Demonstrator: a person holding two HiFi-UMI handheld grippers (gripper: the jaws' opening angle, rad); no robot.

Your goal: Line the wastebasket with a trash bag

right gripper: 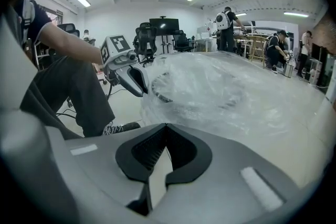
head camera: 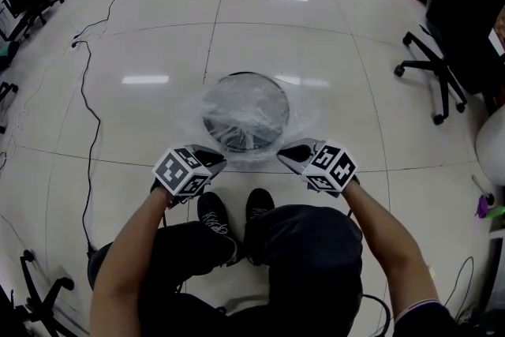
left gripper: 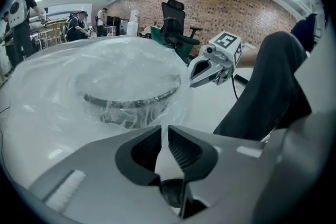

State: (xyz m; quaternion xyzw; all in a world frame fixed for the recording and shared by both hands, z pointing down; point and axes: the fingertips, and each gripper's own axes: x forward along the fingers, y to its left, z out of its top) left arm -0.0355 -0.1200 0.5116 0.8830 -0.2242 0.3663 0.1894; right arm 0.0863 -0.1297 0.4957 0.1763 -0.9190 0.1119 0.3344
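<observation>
A round dark wastebasket stands on the floor in front of the person's feet. A clear trash bag lies draped over its top and hangs round its sides. My left gripper is at the bag's near left edge; in the left gripper view a narrow gap shows between its jaws, with the film reaching down to the tips. My right gripper is at the near right edge. In the right gripper view its jaws are shut, and the bag's edge runs into their tips.
The person's two shoes stand just behind the basket. A black office chair is at the right, a cable trails over the tiles at the left, and a chair base sits bottom left. People work at tables far off.
</observation>
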